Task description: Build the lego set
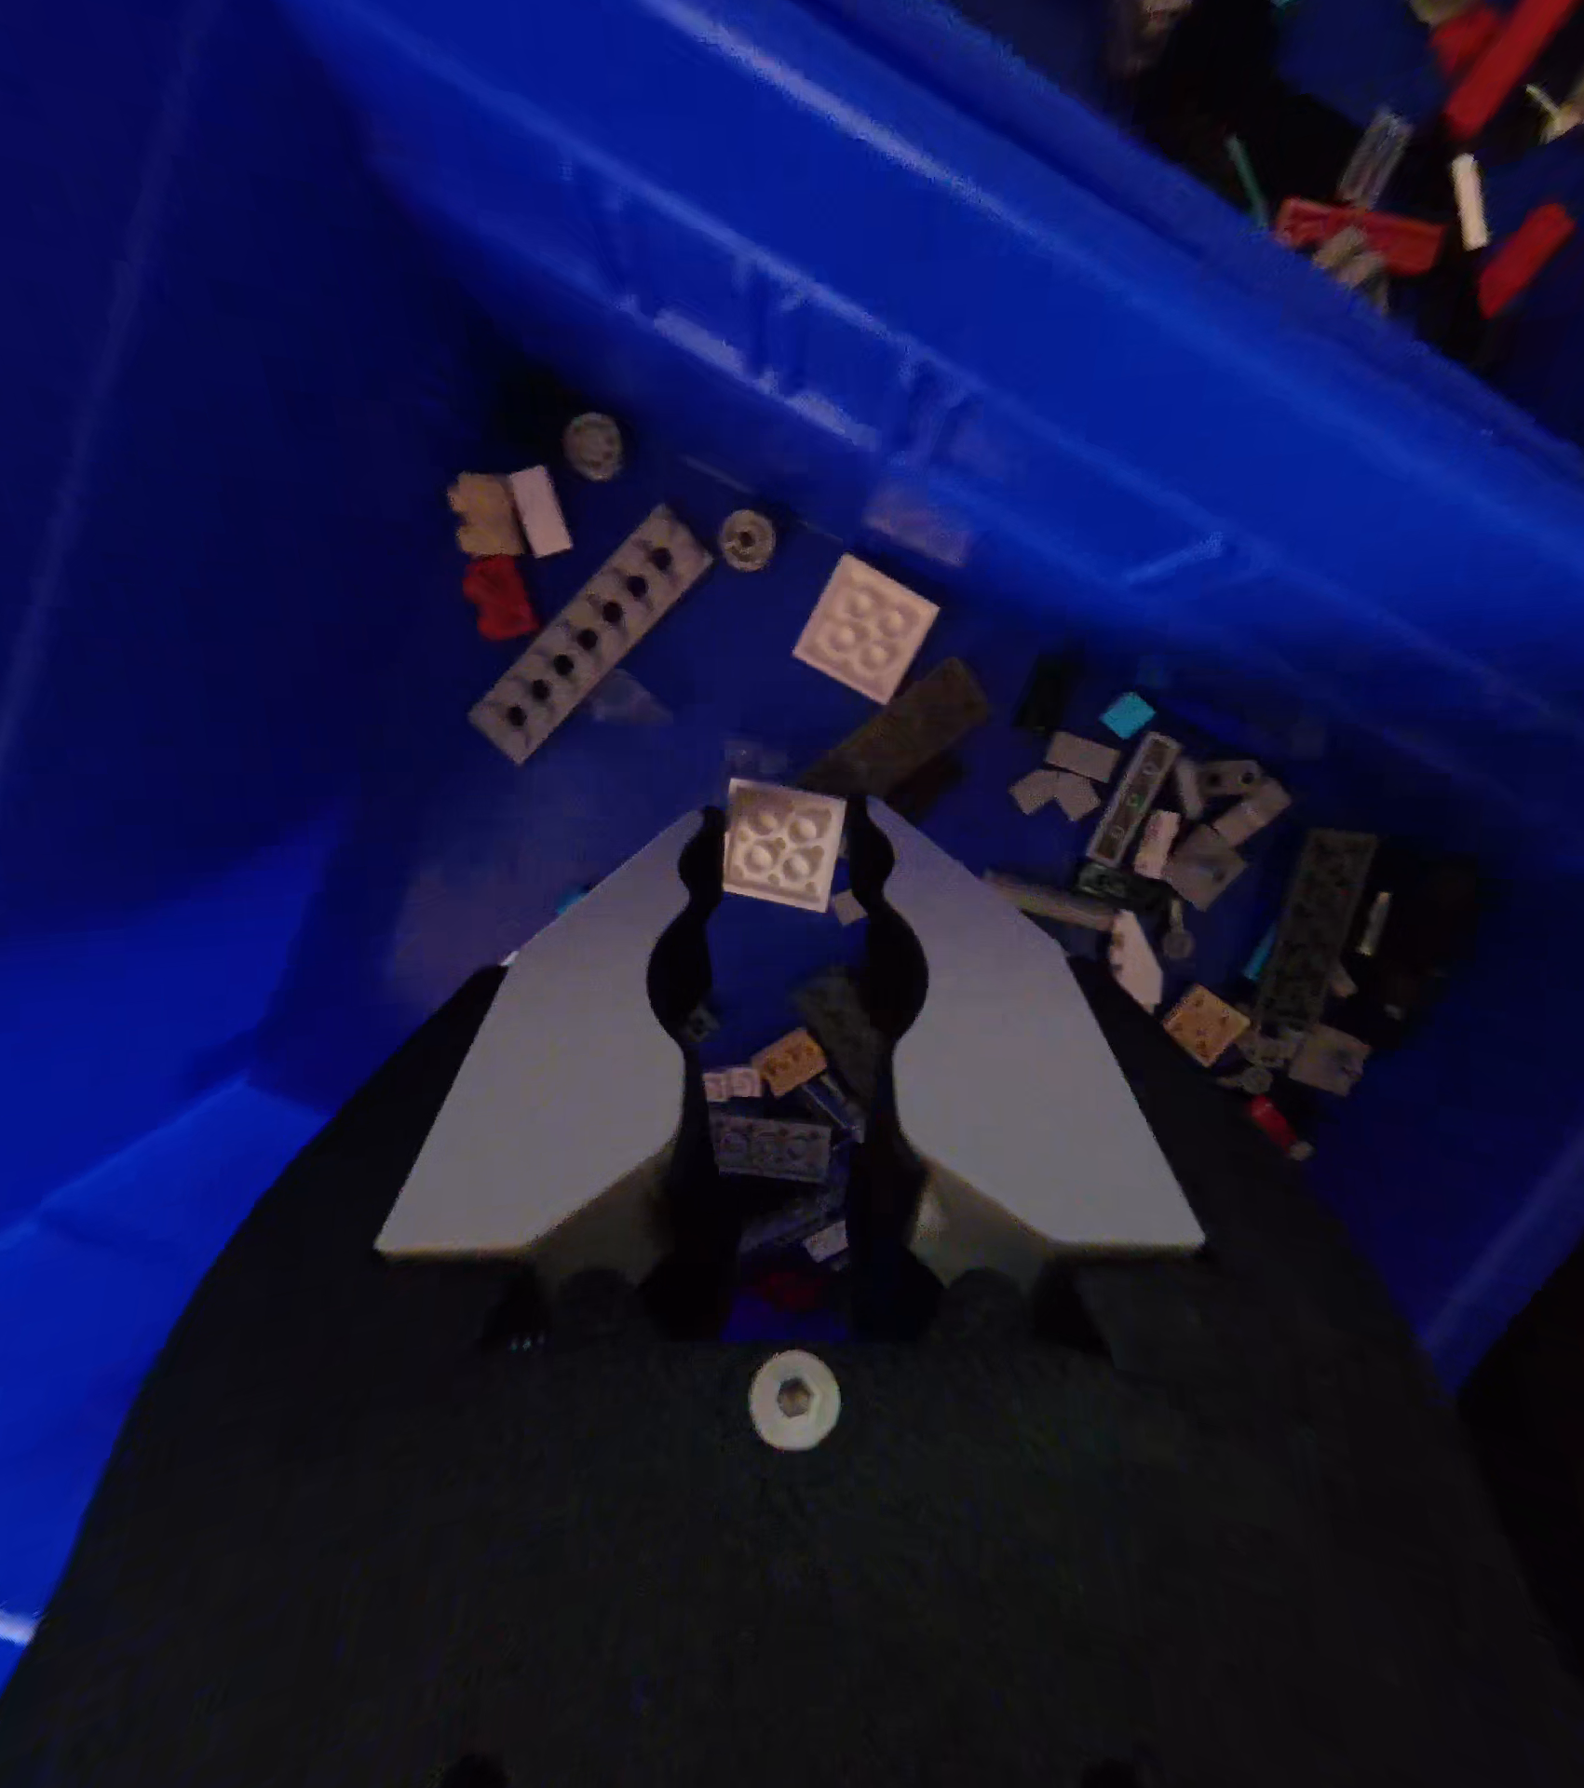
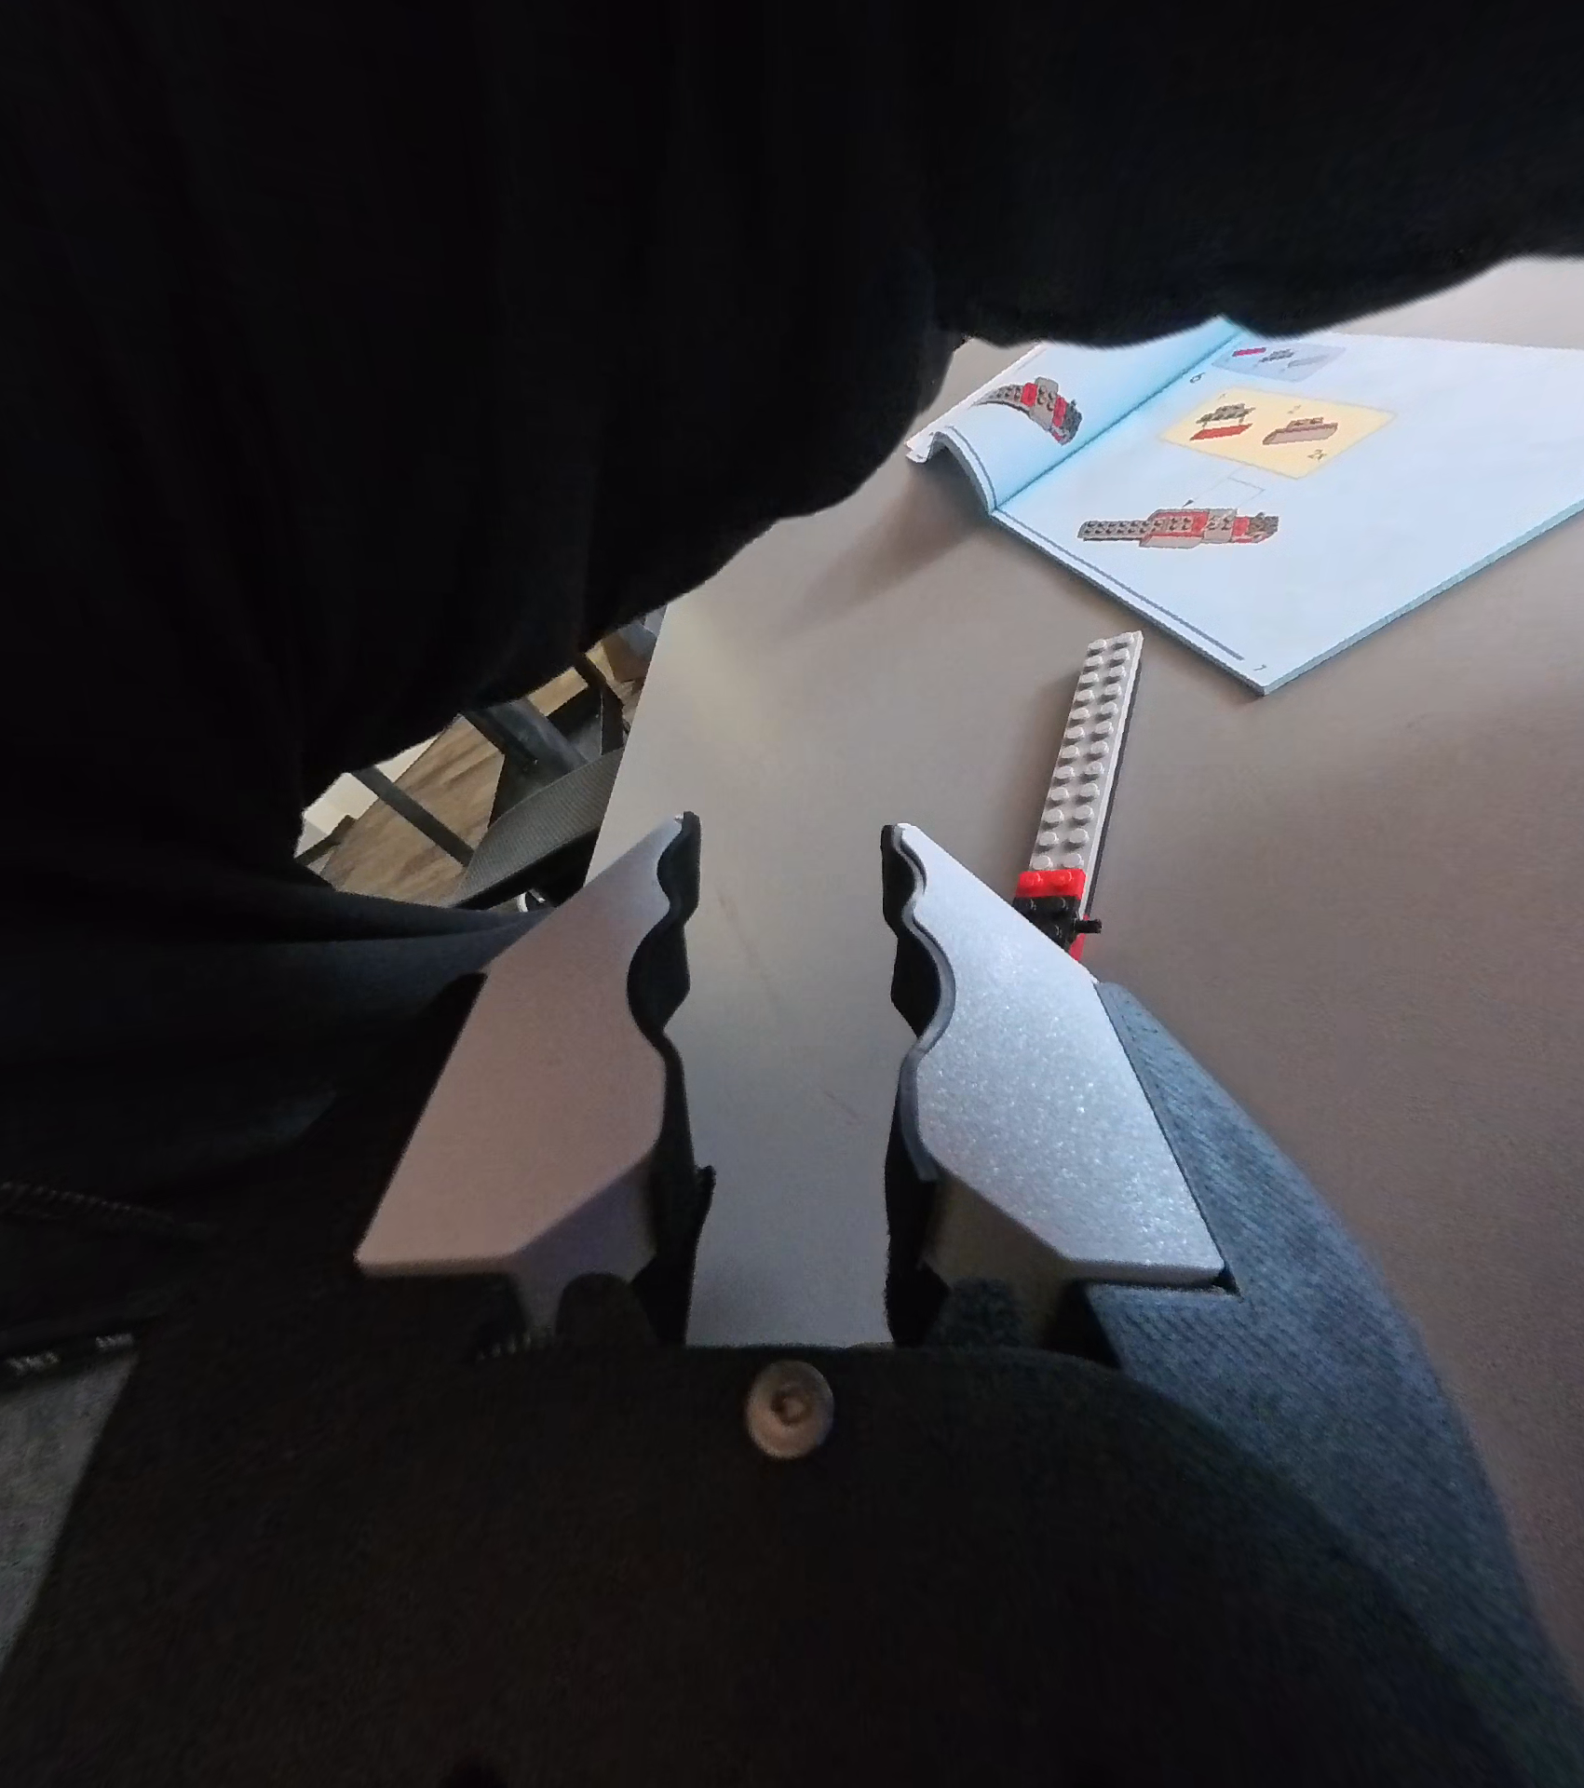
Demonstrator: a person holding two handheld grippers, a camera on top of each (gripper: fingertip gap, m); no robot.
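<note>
Your left gripper (image 1: 783, 822) is down inside the blue plastic bin (image 1: 188, 677), and its tips bracket a small white square two-by-two plate (image 1: 783, 851) just above the centre of the left wrist view. The jaws are narrowed to about the plate's width; whether the pads actually press on its edges I cannot tell. The plate lies straight ahead along the fingers, studs facing you, and being square it has no long axis to line up with. A second identical white square plate (image 1: 865, 627) lies further up and slightly right, well clear, beside a dark wedge-shaped piece (image 1: 913, 735). The long grey plate with holes (image 1: 589, 634) runs diagonally at the upper left.

Your right gripper (image 2: 790, 851) hangs open and empty over the grey table (image 2: 1349, 968). The build, a long grey studded plate with red bricks at its near end (image 2: 1083, 774), lies just right of the right finger, pointing up toward the open light-blue instruction booklet (image 2: 1349, 503). So, by my judgement, the left takes the part and the right is nearer to steady the build.
</note>
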